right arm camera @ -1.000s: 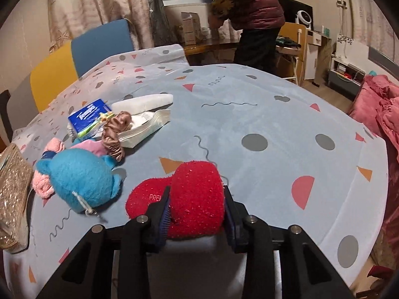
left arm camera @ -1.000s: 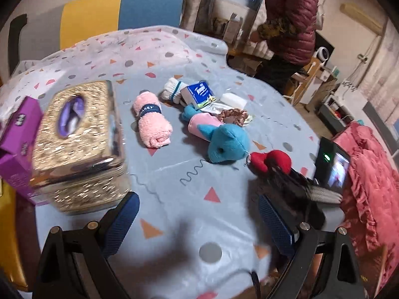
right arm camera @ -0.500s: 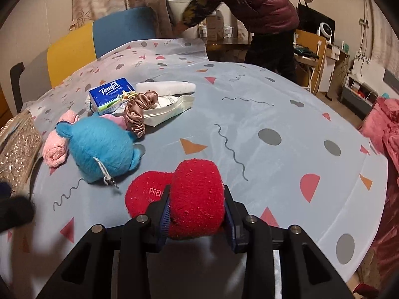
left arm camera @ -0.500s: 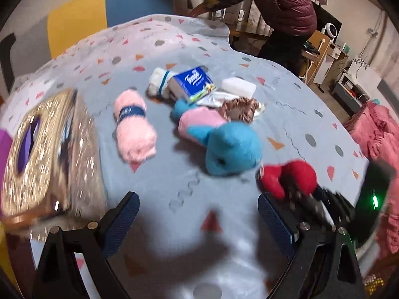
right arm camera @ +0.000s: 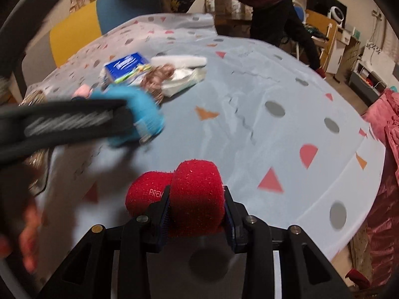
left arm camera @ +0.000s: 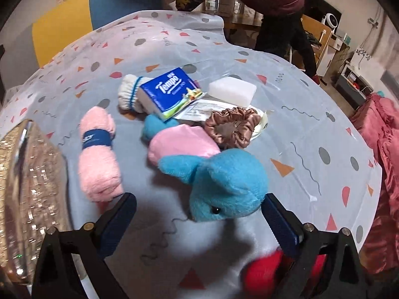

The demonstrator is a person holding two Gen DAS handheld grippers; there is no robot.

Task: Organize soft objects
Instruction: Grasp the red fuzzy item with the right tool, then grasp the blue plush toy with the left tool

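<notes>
1. Two grippers work over the table [left arm camera: 311, 129].
2. Right gripper [right arm camera: 197, 214] clamps a red roll [right arm camera: 194, 196].
3. Left gripper [left arm camera: 197, 214], jaws apart, hovers at the blue plush [left arm camera: 224, 182] lying on the table.

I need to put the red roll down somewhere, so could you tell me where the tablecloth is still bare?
The widest bare stretch of tablecloth runs right of the blue plush, out to the table's edge by the pink bedding. It is crowded around the plush, the pink towel roll, the tissue pack and the scrunchie; the gold box fills the left.
</notes>
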